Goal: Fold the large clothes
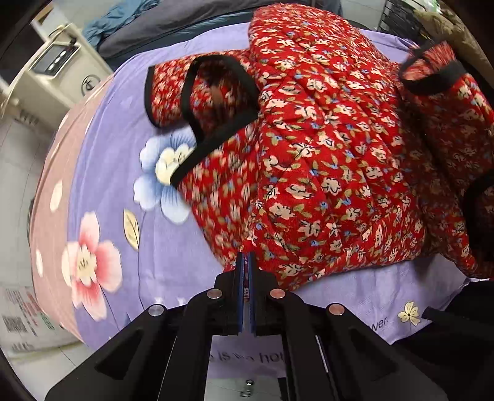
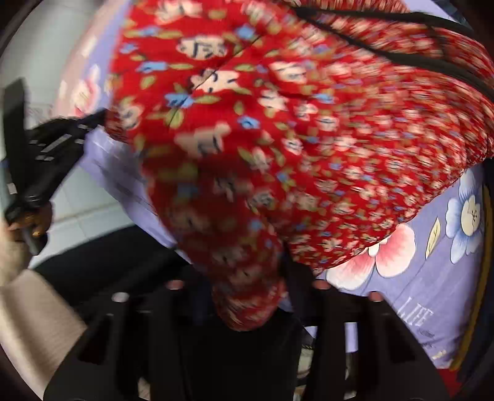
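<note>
A red padded floral jacket (image 1: pixel 324 154) with black trim lies bunched on a purple flowered bedsheet (image 1: pixel 102 172). One sleeve with a black cuff (image 1: pixel 173 92) lies at the left, another (image 1: pixel 438 80) at the far right. My left gripper (image 1: pixel 246 262) is shut on the jacket's near hem. In the right wrist view the jacket (image 2: pixel 278 123) fills the frame, blurred. My right gripper (image 2: pixel 247 308) is shut on a hanging fold of the jacket, which hides its fingertips. The left gripper (image 2: pixel 46 160) also shows at the left edge there.
The bed's pink edge (image 1: pixel 49 197) runs down the left, with tiled floor (image 1: pixel 15 172) beyond. A beige appliance (image 1: pixel 52 68) stands at the top left. Dark and blue clothes (image 1: pixel 129 27) lie at the bed's far side.
</note>
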A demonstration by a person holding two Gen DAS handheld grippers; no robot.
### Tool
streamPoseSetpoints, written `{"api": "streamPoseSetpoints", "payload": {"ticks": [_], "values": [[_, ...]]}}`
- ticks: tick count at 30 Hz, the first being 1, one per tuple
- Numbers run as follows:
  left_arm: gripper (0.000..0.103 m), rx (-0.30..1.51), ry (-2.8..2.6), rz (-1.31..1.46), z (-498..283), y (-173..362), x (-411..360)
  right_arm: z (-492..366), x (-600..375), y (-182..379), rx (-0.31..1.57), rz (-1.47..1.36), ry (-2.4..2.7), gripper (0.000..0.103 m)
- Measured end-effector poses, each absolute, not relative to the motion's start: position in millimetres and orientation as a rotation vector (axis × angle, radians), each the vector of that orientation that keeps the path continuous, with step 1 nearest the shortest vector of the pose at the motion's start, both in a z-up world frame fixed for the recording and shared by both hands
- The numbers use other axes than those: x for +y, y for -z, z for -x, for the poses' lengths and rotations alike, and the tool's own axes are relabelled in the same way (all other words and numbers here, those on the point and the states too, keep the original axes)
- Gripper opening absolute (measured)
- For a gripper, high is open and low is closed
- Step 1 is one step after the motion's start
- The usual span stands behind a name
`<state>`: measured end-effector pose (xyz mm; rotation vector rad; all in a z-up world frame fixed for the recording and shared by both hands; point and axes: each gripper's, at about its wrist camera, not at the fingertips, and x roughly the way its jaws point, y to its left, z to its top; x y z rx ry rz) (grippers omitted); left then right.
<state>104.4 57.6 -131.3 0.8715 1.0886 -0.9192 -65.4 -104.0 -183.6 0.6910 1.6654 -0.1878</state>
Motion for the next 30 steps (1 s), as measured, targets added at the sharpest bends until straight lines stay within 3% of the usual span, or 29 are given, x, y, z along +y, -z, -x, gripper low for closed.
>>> {"api": "streamPoseSetpoints", "payload": {"ticks": [2, 3, 4, 10, 15, 20, 21, 24, 25, 28, 30], "values": [[0.028, 1.08, 0.878, -0.836, -109, 123, 61, 63, -108, 175, 1.649, -0.66, 0.216, 0.065], [0.05, 1.079, 0.86, -0.828, -119, 122, 63, 62, -110, 168, 1.627, -0.671, 0.218, 0.071], [0.064, 1.083, 0.85, -0.792, -127, 116, 65, 63, -113, 159, 1.606, -0.69, 0.207, 0.072], [0.083, 1.061, 0.919, -0.574, -156, 57, 59, 77, -141, 98, 1.435, -0.77, 0.218, 0.075], [0.084, 0.996, 0.953, -0.609, -166, 43, -4, 85, -197, 83, 1.244, -0.865, 0.337, 0.076], [0.083, 1.075, 1.027, -0.713, -156, 87, -73, 93, -196, 103, 1.16, -0.968, 0.42, 0.076], [0.077, 1.091, 1.039, -0.744, -150, 97, -82, 96, -196, 105, 1.159, -0.98, 0.431, 0.076], [0.04, 1.119, 1.088, -0.808, -123, 107, -94, 109, -196, 114, 1.163, -1.007, 0.471, 0.076], [0.032, 1.075, 1.085, -0.835, -112, 105, -94, 113, -197, 117, 1.161, -1.008, 0.489, 0.076], [0.017, 1.016, 1.137, -0.841, -91, 90, -78, 125, -204, 119, 1.147, -1.007, 0.538, 0.076], [0.015, 1.048, 1.174, -0.8, -88, 79, -62, 127, -213, 119, 1.135, -1.004, 0.558, 0.076]]}}
